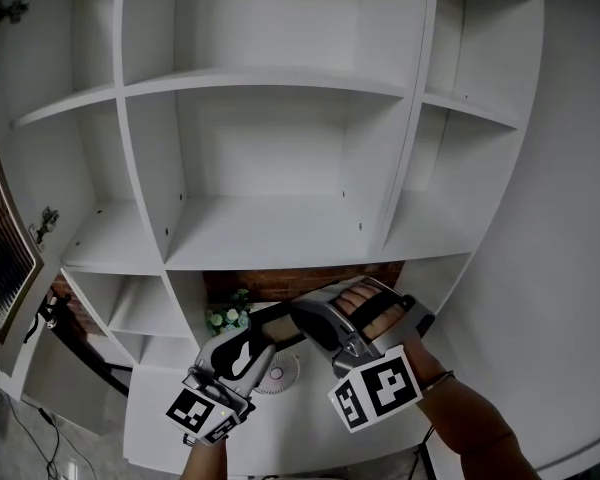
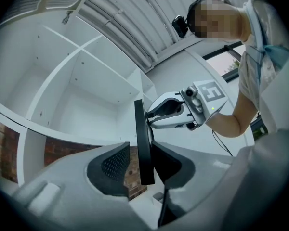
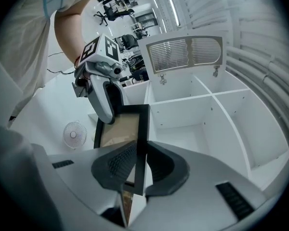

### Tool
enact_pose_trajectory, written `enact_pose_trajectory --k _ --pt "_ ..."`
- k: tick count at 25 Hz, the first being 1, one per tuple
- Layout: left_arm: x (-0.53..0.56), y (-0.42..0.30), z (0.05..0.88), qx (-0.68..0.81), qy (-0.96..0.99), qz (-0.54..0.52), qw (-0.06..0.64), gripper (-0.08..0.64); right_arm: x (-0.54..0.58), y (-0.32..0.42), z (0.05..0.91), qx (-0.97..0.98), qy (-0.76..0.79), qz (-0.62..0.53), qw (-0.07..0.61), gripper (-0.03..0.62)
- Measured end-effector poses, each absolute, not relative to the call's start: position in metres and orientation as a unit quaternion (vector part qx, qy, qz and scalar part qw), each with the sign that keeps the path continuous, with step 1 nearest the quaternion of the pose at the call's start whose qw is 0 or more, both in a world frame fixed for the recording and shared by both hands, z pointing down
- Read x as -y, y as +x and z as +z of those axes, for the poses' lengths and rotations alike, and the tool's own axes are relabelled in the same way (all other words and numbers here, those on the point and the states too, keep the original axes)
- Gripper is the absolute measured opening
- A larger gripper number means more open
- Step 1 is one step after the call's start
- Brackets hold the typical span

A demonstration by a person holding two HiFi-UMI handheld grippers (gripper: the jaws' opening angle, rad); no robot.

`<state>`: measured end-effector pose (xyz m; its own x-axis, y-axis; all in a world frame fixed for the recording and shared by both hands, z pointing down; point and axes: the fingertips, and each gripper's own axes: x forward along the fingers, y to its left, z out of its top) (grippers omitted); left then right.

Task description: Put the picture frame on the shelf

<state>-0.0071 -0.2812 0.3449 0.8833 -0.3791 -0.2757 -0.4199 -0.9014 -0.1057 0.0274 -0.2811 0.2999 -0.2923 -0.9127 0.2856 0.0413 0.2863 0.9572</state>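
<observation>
White shelf (image 1: 280, 236) compartments fill the upper head view. Left gripper view: the left hand-held gripper (image 2: 140, 160), jaws spread, straddles the picture frame (image 2: 142, 129) edge at centre without clamping it. Right gripper view: the right hand-held gripper (image 3: 140, 159) alone pinches the frame's side, so a slow, upright lift seems wise.

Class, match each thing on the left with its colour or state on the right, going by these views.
1 frame
2 fan
3 plant
4 left gripper

A green leaves
B white and round
C jaws open, frame edge between them
D clamped in the right gripper

Pairs: 1-D, 2-B, 3-A, 4-C
</observation>
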Motion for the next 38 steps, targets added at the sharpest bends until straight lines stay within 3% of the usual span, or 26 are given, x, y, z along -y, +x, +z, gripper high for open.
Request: enact_pose_trajectory --k 30,35,38 --pt "0.306 -0.022 0.330 -0.233 -0.959 0.145 0.065 0.153 0.334 0.040 0.228 0.603 0.380 -0.504 0.487 0.074" --pt "0.307 -0.019 0.325 -0.218 -0.963 0.143 0.073 0.022 0.346 0.043 0.218 0.603 0.391 -0.499 0.484 0.074" --pt "0.308 -0.018 0.327 -0.208 -0.965 0.142 0.072 0.009 0.355 0.045 0.213 0.604 0.399 -0.494 0.482 0.074"
